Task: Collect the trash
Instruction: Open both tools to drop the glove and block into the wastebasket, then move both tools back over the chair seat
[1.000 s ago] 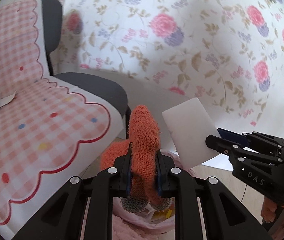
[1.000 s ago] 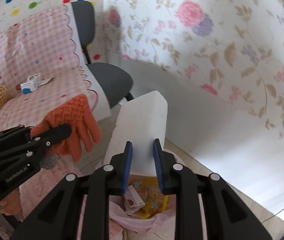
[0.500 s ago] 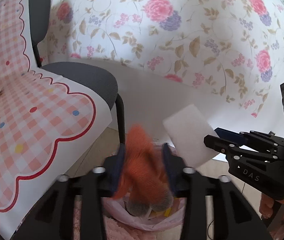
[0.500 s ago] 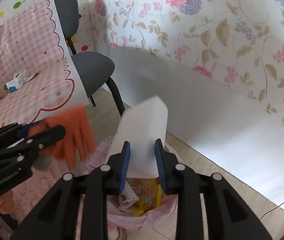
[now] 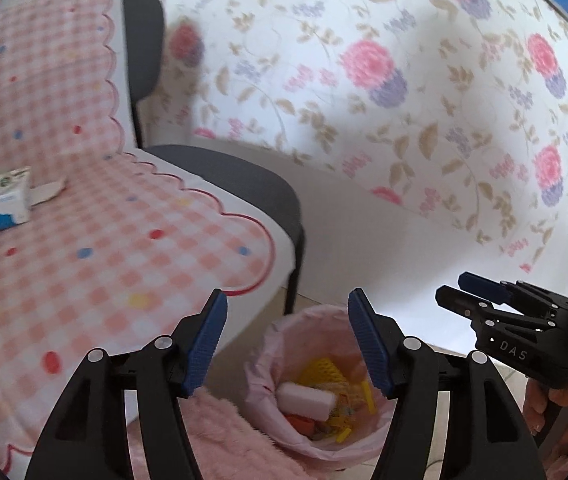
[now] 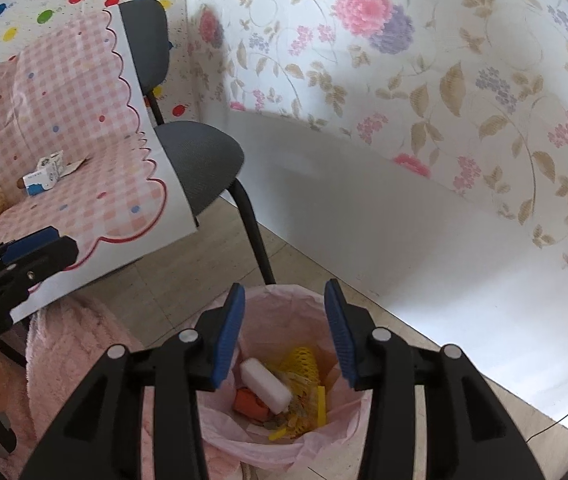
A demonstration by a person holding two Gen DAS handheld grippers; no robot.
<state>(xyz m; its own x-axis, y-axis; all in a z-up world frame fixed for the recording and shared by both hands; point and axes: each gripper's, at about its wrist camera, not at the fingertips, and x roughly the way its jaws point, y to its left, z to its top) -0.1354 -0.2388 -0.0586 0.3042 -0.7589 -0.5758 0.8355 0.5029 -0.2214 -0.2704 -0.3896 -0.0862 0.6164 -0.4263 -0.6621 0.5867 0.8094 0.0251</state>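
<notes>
Okay, both drops landed: left gripper and right gripper have just been opening, nothing between them. White block and orange glove sit in the bin, bottom centre. Risk: I clip the bin rim pulling out and tip it. Small carton awaits at left on the checked cloth.

A: What surrounds the scene?
B: A grey chair stands against floral wallpaper, beside a pink checked tablecloth.
A: And underfoot?
B: Beige floor tiles, plus a fluffy pink rug.
</notes>
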